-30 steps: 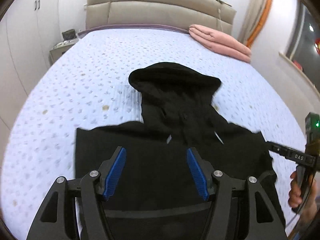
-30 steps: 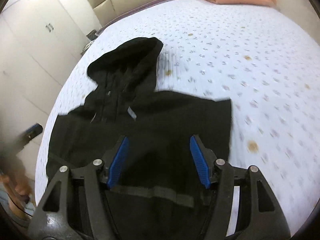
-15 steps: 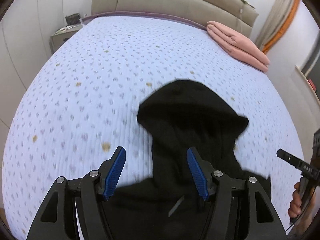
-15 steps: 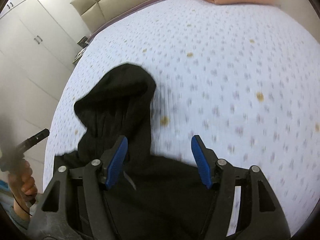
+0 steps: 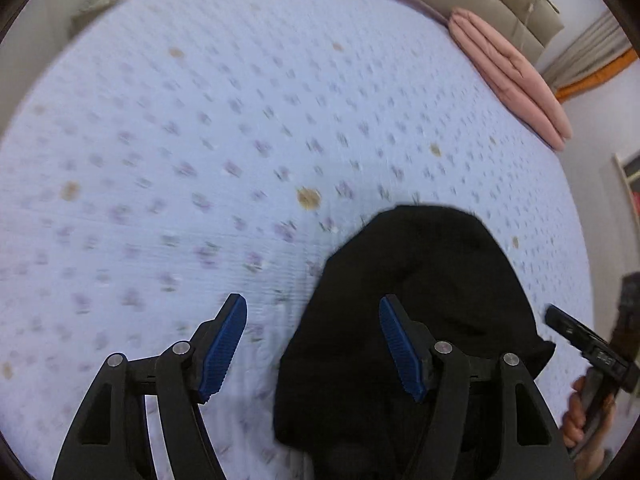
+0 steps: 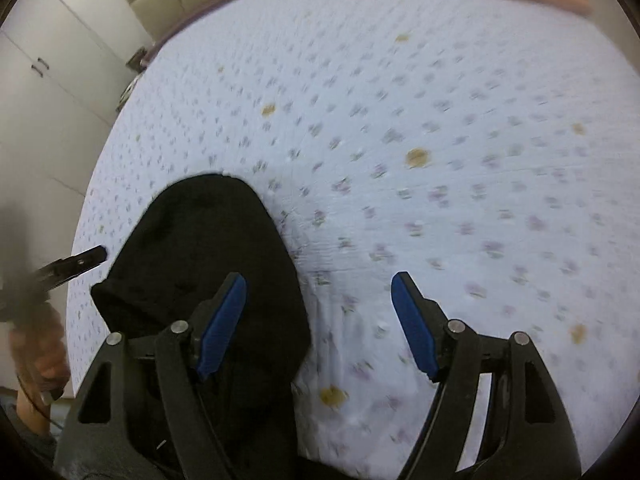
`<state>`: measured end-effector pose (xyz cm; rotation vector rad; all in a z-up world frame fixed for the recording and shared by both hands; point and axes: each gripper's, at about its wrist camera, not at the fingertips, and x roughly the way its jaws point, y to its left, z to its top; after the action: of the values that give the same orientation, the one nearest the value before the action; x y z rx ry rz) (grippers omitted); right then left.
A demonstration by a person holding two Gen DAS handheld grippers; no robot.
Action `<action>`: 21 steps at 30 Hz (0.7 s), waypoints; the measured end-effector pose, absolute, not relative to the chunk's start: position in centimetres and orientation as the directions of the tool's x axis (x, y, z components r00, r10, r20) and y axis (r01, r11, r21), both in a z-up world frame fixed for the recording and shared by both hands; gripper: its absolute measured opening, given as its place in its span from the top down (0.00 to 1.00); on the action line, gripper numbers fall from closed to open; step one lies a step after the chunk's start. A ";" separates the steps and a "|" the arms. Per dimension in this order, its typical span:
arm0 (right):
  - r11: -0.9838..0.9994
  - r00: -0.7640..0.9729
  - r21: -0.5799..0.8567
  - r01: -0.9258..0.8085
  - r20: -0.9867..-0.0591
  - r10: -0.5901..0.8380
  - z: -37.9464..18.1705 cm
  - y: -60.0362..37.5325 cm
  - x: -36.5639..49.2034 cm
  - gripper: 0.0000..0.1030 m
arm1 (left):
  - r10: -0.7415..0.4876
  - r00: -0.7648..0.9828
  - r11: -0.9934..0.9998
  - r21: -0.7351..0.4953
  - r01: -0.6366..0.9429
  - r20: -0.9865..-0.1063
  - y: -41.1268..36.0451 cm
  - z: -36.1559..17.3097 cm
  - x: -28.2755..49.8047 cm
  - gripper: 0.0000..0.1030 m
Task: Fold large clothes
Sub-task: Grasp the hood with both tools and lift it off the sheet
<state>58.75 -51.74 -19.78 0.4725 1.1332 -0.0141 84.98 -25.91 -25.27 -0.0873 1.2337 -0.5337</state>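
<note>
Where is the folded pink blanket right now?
In the left wrist view the folded pink blanket lies at the upper right, on the far edge of the bed beside the beige headboard.

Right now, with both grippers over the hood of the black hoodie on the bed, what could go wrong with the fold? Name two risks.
1. Both views are blurred; either open gripper, the left gripper or the right gripper, may close on the bed sheet instead of the hood.
2. The jaws have just been opening, with nothing gripped. Pinching only the hood's edge could bunch it.
</note>
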 end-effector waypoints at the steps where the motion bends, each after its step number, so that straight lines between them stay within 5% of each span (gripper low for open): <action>1: 0.902 0.420 0.369 0.222 -0.872 0.253 -20.4 -51.3 59.1 0.29 | -0.462 0.192 0.854 -0.377 0.358 -0.866 -26.0 -26.3 85.0 0.32; 14: 0.906 0.322 0.419 0.060 -0.867 0.380 -22.4 -47.9 57.8 0.33 | -0.558 0.034 0.726 -0.468 0.504 -0.829 -26.6 -30.1 82.8 0.31; 21: 0.973 0.413 0.229 -0.009 -0.886 0.212 -19.0 -46.3 52.8 0.29 | -0.473 0.252 0.749 -0.235 0.619 -0.844 -24.2 -24.8 77.8 0.26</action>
<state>52.84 -46.34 -19.00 0.2000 1.1384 0.1400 77.80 -24.17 -24.80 0.1560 1.0856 -0.7468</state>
